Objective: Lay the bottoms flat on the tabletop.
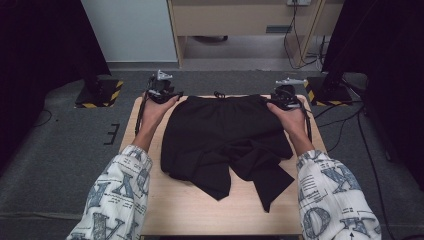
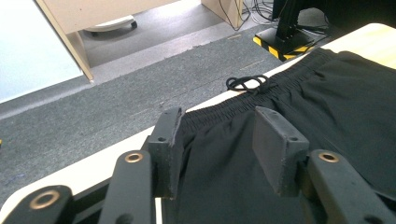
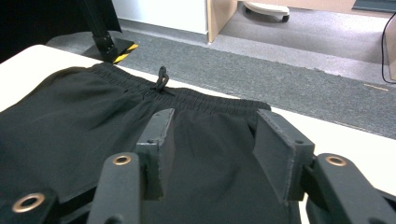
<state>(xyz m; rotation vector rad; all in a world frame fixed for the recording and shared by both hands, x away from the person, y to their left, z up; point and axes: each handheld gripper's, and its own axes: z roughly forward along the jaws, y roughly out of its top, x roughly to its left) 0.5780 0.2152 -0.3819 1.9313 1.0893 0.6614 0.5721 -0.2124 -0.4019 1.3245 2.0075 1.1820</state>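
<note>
A pair of black shorts (image 1: 225,135) lies flat on the wooden table (image 1: 200,205), its elastic waistband along the far edge and its legs rumpled toward me. The knotted drawstring (image 2: 245,84) (image 3: 162,77) sits mid-waistband. My left gripper (image 1: 167,95) (image 2: 219,119) is open over the waistband's left corner, with cloth lying beneath its jaws and nothing pinched. At the waistband's right corner my right gripper (image 1: 282,97) (image 3: 215,119) is likewise open, black fabric (image 3: 210,154) under it. The person's hands in patterned sleeves hold both grippers.
Two black stands on yellow-and-black striped bases (image 1: 100,92) (image 1: 325,90) flank the table's far corners. Grey carpet surrounds the table, with cables (image 1: 345,125) trailing at the right. A wooden desk (image 1: 240,20) stands at the back.
</note>
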